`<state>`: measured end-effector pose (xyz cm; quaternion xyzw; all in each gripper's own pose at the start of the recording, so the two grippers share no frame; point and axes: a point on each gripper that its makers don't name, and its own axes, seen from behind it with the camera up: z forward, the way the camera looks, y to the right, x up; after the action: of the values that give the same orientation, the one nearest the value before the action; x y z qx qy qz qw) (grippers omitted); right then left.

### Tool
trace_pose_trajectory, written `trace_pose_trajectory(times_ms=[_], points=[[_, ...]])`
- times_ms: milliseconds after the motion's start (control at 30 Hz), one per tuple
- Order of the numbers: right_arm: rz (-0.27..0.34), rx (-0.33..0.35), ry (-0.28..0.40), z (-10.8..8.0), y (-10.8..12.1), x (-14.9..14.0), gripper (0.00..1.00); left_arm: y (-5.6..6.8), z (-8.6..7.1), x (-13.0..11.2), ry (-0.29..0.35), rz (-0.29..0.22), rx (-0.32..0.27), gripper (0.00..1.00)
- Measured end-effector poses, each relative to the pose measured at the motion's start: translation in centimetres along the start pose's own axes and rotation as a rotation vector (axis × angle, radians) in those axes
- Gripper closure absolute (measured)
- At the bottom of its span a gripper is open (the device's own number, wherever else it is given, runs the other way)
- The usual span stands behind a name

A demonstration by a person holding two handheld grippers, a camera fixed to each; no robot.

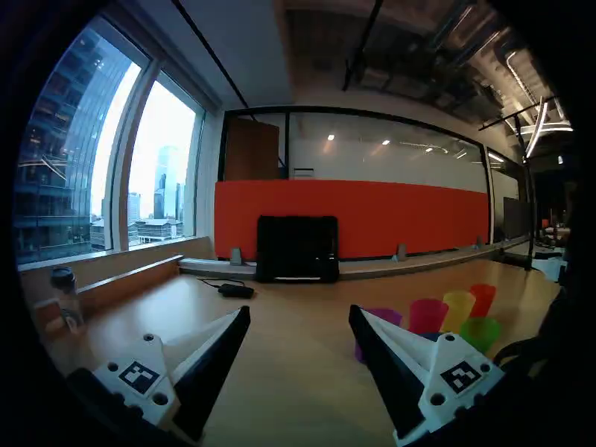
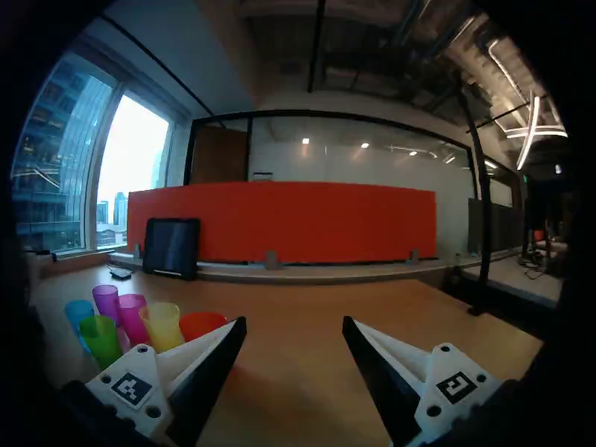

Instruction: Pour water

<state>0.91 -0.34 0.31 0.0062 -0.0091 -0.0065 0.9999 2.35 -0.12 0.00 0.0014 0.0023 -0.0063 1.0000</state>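
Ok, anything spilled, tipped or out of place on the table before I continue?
Nothing stands out. The coloured cups stand upright in a tight cluster, the bottle is upright near the window, and the table looks dry.

Cups: blue, purple, pink, yellow, orange, green. Worktop light wood; partition orange-red. Left claw & right claw white w/ black inner faces, b&w square markers. Bottle cap dark, label poss. orange.
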Motion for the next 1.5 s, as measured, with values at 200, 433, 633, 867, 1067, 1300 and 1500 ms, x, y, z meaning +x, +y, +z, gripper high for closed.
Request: trace_pose_trajectory(times_ms=[200,433,633,867,1067,1300,1500], points=[[-0.019,0.031,-0.003,0.3,-0.5,3.3,0.00,-0.2,0.6,2.0,-0.027,-0.017,-0.010,0.01],[-0.013,0.069,-0.008,0.7,-1.1,8.6,0.00,-0.5,1.4,6.2,-0.023,-0.005,-0.022,0.01],[-0.006,0.097,-0.008,1.2,-1.3,13.0,0.00,-0.8,2.1,10.9,-0.015,0.022,-0.033,0.02],[-0.002,0.114,-0.013,1.5,-1.2,17.3,0.00,-1.2,3.2,16.4,-0.006,0.024,-0.051,0.01],[-0.001,0.120,-0.013,1.8,-1.3,19.8,0.00,-1.0,3.9,19.6,-0.009,0.030,-0.083,0.01],[-0.020,0.134,-0.008,1.8,-1.7,20.4,0.00,0.2,4.0,20.1,-0.022,0.045,-0.134,0.01],[-0.028,0.213,-0.012,1.6,-3.2,20.8,0.00,1.5,4.2,20.3,-0.031,0.039,-0.199,0.01]])
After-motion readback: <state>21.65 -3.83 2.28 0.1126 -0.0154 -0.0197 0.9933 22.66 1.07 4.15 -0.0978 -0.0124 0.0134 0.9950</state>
